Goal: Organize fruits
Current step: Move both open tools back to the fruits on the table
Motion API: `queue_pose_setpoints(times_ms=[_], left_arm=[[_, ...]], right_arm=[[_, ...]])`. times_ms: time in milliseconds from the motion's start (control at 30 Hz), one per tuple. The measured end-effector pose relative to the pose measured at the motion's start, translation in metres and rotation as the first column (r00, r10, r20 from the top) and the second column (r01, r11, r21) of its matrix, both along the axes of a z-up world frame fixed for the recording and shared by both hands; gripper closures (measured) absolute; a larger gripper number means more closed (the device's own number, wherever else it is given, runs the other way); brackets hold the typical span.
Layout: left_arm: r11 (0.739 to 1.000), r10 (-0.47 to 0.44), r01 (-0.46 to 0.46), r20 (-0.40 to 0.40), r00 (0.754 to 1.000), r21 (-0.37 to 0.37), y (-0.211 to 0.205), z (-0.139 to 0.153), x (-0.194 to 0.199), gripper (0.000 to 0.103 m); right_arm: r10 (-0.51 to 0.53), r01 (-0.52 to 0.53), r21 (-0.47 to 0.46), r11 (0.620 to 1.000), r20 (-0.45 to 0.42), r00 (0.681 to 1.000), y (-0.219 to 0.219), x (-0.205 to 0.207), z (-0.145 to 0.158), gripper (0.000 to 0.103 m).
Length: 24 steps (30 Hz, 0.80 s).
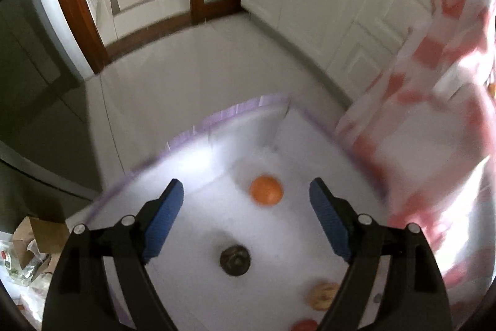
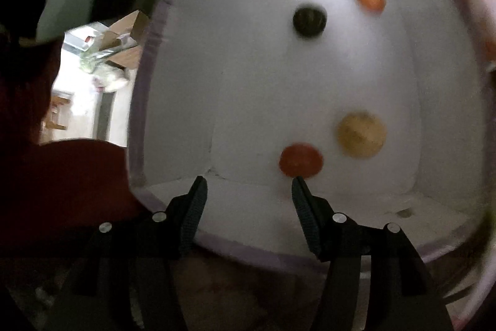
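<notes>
Fruits sit loose inside the white bin with the lilac rim [image 1: 217,117]. From my left gripper [image 1: 246,191] the round orange fruit [image 1: 266,190] lies on the bin floor at about one o'clock from the dark round fruit [image 1: 234,259]. A pale yellow mottled fruit [image 1: 322,295] and a red round fruit [image 1: 305,324] sit down at five o'clock. My left gripper stands wide open above the orange, holding nothing and touching nothing. My right gripper [image 2: 249,185] is parted about halfway, empty too, with the red fruit just past its right finger. I reckon the risk is rolling: these round fruits rest on a smooth floor, and a careless finger would send one skidding into another. The pink and white checked cloth [image 1: 434,114] hangs at three o'clock and could snag.
</notes>
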<state>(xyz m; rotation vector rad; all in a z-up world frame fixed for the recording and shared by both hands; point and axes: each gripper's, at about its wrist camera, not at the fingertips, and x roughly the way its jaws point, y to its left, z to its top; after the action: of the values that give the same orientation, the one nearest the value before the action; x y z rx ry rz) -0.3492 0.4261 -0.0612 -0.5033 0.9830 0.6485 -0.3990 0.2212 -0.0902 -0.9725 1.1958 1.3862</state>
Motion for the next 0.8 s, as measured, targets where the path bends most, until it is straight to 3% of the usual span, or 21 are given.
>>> queue_pose_setpoints(times_ms=[67, 133, 200, 267, 333, 400, 500, 600, 700, 767, 800], left_arm=[[0.998, 0.023, -0.027, 0.067, 0.997, 0.065, -0.007, 0.035, 0.001, 0.019], [0.986, 0.040, -0.062, 0.143, 0.989, 0.155, -0.016, 0.072, -0.001, 0.013], [0.962, 0.021, -0.087, 0.245, 0.969, 0.259, -0.037, 0.116, -0.003, 0.004], [0.937, -0.033, -0.082, 0.321, 0.947, 0.339, -0.063, 0.151, 0.001, 0.002], [0.913, -0.144, -0.023, 0.375, 0.916, 0.408, -0.095, 0.182, 0.015, 0.002], [0.900, -0.251, 0.066, 0.389, 0.886, 0.431, -0.132, 0.197, 0.035, 0.002], [0.896, -0.388, 0.236, 0.405, 0.828, 0.376, -0.181, 0.204, 0.082, 0.002], [0.891, -0.449, 0.351, 0.437, 0.779, 0.289, -0.232, 0.188, 0.143, 0.002], [0.877, -0.481, 0.423, 0.419, 0.770, 0.229, -0.282, 0.161, 0.216, 0.002], [0.879, -0.475, 0.442, 0.426, 0.770, 0.180, -0.306, 0.146, 0.269, 0.002], [0.884, -0.464, 0.438, 0.433, 0.773, 0.164, -0.313, 0.139, 0.289, 0.002]], right_arm=[[-0.018, 0.015, 0.125, 0.992, 0.025, 1.000, -0.010, 0.005, 0.037, 0.046], [-0.045, 0.049, 0.267, 0.962, -0.022, 0.999, -0.022, 0.020, 0.086, 0.046], [-0.043, 0.057, 0.422, 0.905, -0.041, 0.998, -0.050, 0.032, 0.130, 0.038], [-0.084, 0.097, 0.569, 0.817, -0.049, 0.995, -0.074, 0.039, 0.173, 0.026], [-0.176, 0.153, 0.682, 0.715, -0.036, 0.984, -0.120, 0.060, 0.205, 0.018], [-0.323, 0.232, 0.751, 0.618, -0.027, 0.946, -0.164, 0.094, 0.222, 0.016], [-0.516, 0.352, 0.795, 0.493, -0.058, 0.854, -0.225, 0.117, 0.229, 0.016], [-0.731, 0.488, 0.800, 0.350, -0.092, 0.676, -0.285, 0.171, 0.225, 0.016], [-0.850, 0.597, 0.762, 0.251, -0.121, 0.512, -0.331, 0.213, 0.205, 0.016], [-0.909, 0.689, 0.707, 0.159, -0.167, 0.381, -0.376, 0.260, 0.196, 0.016], [-0.921, 0.716, 0.687, 0.128, -0.185, 0.342, -0.388, 0.281, 0.191, 0.016]])
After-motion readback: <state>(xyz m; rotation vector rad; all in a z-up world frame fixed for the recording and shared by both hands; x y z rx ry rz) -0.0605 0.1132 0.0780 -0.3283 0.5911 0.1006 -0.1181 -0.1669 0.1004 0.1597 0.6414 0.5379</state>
